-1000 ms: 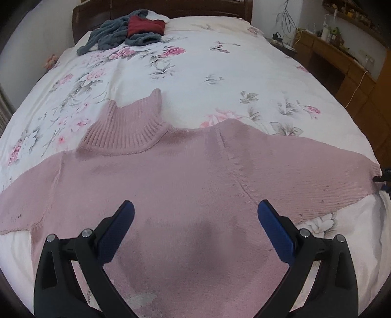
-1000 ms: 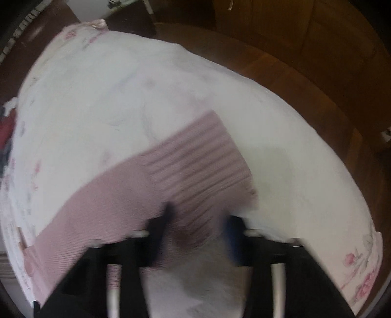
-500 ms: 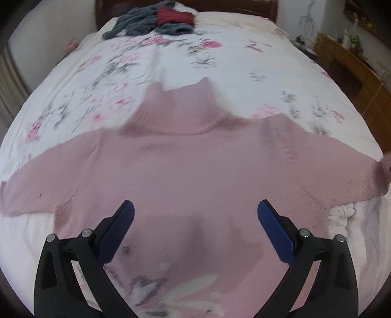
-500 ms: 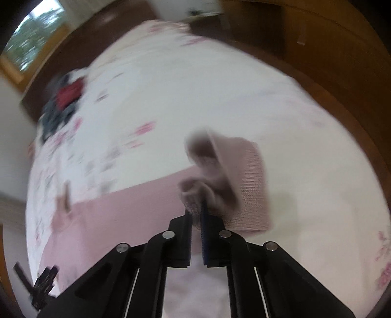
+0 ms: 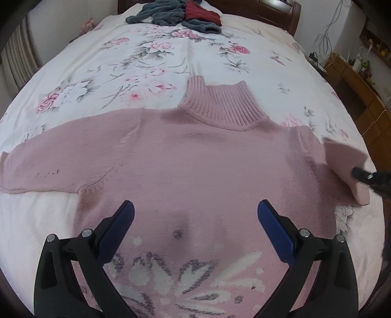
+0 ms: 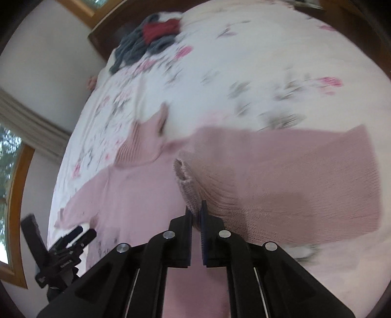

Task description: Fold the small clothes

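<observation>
A pink turtleneck sweater (image 5: 195, 166) with a white flower pattern at its hem lies flat on the floral bedspread (image 5: 136, 61). My left gripper (image 5: 195, 220) hovers open over the sweater's chest, nothing between its blue pads. My right gripper (image 6: 196, 211) is shut on the cuff of the right sleeve (image 6: 281, 176), which is lifted and folded back over toward the body. In the left wrist view the right gripper's tip (image 5: 364, 174) shows at the far right with the folded sleeve (image 5: 342, 161). The left sleeve (image 5: 48, 161) lies stretched out flat. The left gripper (image 6: 70, 238) also shows in the right wrist view.
A heap of grey and red clothes (image 5: 178, 12) sits by the wooden headboard (image 5: 281, 9). A wooden side cabinet (image 5: 361, 88) with cables stands right of the bed. A curtain and window (image 6: 14, 137) lie to the left. The bed's floral upper half is bare.
The right gripper closed on the right sleeve's cuff and carried it up and inward over the body. The left gripper stayed open and drew back toward the hem, shifting left.
</observation>
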Tool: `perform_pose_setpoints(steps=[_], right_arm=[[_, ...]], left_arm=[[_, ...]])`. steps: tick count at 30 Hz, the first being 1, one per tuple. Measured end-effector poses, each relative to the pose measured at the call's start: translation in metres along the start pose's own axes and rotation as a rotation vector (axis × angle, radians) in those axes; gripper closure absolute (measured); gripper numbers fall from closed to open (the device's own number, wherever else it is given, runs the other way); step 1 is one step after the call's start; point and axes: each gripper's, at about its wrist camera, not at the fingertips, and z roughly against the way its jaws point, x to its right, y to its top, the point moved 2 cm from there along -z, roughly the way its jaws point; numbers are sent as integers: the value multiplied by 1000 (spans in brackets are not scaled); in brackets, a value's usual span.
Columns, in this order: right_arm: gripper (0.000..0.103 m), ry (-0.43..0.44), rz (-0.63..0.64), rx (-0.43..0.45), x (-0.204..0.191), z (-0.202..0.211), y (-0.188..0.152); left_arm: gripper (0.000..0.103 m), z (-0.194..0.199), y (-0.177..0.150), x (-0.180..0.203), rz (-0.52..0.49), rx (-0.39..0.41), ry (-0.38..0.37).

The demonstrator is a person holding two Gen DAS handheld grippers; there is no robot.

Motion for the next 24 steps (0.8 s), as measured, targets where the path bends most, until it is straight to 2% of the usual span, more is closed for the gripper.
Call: perform_pose_setpoints(steps=[3, 6, 9, 10, 12, 13, 19, 22, 23, 24], right_arm=[[97, 33, 8, -35, -16, -21, -13], [97, -21, 46, -83, -28, -53, -24], [91, -34, 64, -131, -26, -70, -32], [85, -14, 66, -140, -22, -68, -36], [76, 51, 66, -145, -15, -55, -43], [76, 73, 70, -132, -9, -44, -48], [74, 28, 20, -37, 48, 24, -67], [74, 5, 1, -10, 68, 46, -77], [74, -3, 0, -5, 71, 48, -79], [74, -16, 3, 1, 73, 53, -82]], left_arm=[[3, -1, 2, -2, 4, -6, -14], [3, -2, 5, 2, 7, -15, -46], [3, -3, 7, 12, 1, -22, -76], [3, -5, 9, 18, 0, -31, -98], [4, -9, 9, 28, -2, -49, -132], [4, -13, 9, 36, -4, -68, -160], [4, -46, 3, 82, 38, -202, -329], [6, -68, -1, 101, 69, -271, -372], [11, -75, -3, 105, 81, -293, -384], [24, -83, -3, 109, 99, -316, -398]])
